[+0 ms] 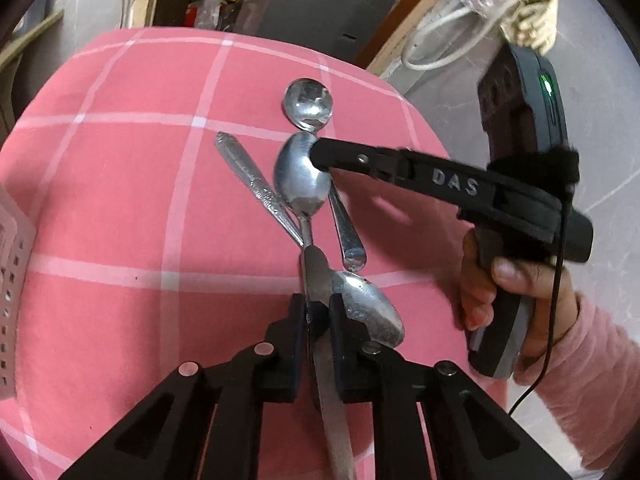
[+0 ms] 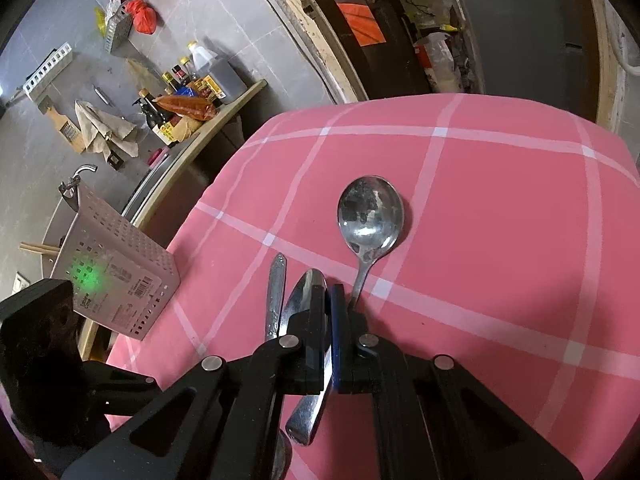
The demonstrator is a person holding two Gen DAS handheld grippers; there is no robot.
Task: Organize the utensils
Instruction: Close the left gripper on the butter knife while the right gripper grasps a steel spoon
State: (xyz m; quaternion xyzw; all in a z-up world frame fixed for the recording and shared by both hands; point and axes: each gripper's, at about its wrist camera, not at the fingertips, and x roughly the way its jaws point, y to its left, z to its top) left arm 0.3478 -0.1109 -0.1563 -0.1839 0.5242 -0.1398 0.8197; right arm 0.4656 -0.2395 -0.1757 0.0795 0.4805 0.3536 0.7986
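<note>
Several metal utensils lie crossed on a pink checked cloth [image 1: 120, 200]. My left gripper [image 1: 318, 304] is shut on a knife [image 1: 316, 272] that runs back under the camera. A spoon bowl [image 1: 372, 312] lies against its right finger. My right gripper [image 1: 316, 152] reaches in from the right, shut on the rim of a second spoon's bowl [image 1: 298, 176]. In the right wrist view the right gripper [image 2: 329, 292] has its fingers almost together, with that spoon [image 2: 300, 304] slanting under them. A large spoon [image 2: 370, 212] lies just beyond. A patterned handle [image 1: 256, 184] lies to the left.
A white perforated utensil holder [image 2: 120, 280] stands at the cloth's left edge, also seen in the left wrist view [image 1: 12, 280]. A counter with bottles [image 2: 184, 92] is behind it. A hand in a pink sleeve [image 1: 500, 292] holds the right gripper.
</note>
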